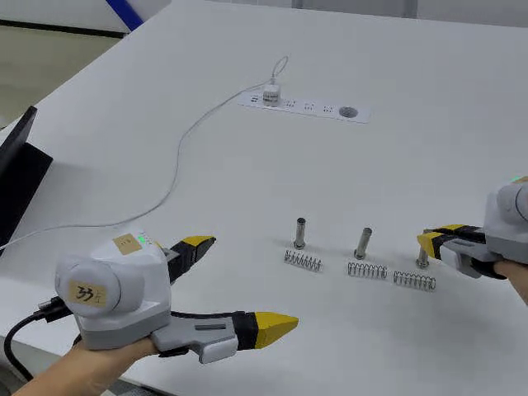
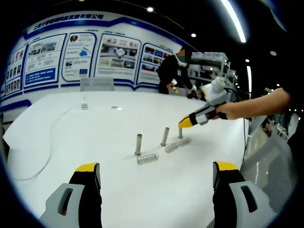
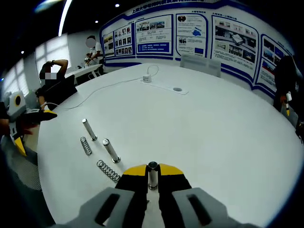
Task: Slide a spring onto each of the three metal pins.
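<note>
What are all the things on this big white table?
table: one, white, under everything
pins: three, silver, standing in a row
springs: three, silver, one lying in front of each pin
power strip: one, white, far side
cable: one, white, plugged into the power strip, trailing left
panel: one, black, left edge
posters: several, blue and white, back wall
left gripper: grey, yellow tips, open
right gripper: same colours, shut on the end pin
hands: two, one holding each gripper
</note>
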`<action>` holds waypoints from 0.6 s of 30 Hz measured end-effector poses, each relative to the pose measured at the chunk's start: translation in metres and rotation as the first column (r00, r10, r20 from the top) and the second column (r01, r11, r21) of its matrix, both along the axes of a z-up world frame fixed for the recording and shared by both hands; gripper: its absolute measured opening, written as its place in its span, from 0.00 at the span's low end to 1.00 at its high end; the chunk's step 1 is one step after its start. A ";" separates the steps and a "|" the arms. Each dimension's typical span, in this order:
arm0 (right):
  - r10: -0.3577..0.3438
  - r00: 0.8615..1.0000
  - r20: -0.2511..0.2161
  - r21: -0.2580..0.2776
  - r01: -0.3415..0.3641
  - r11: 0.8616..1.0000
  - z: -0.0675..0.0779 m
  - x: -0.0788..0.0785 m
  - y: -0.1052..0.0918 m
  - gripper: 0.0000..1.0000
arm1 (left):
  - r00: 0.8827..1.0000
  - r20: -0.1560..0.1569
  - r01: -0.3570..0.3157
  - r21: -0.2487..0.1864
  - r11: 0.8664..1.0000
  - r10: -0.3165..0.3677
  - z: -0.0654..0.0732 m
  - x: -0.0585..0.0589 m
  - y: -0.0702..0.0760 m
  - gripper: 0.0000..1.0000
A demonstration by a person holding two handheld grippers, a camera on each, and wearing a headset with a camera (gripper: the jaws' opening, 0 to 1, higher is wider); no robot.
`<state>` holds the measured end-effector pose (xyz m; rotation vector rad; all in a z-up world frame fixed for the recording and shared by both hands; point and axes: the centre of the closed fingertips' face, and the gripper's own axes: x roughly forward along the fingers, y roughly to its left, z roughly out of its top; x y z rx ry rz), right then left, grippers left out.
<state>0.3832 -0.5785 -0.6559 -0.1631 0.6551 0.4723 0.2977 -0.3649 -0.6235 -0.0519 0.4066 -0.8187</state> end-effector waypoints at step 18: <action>0.009 0.993 0.115 -0.030 -0.005 1.000 0.000 -0.010 -0.002 0.09 | 1.000 0.008 -0.006 -0.003 1.000 0.006 0.002 0.000 0.002 1.00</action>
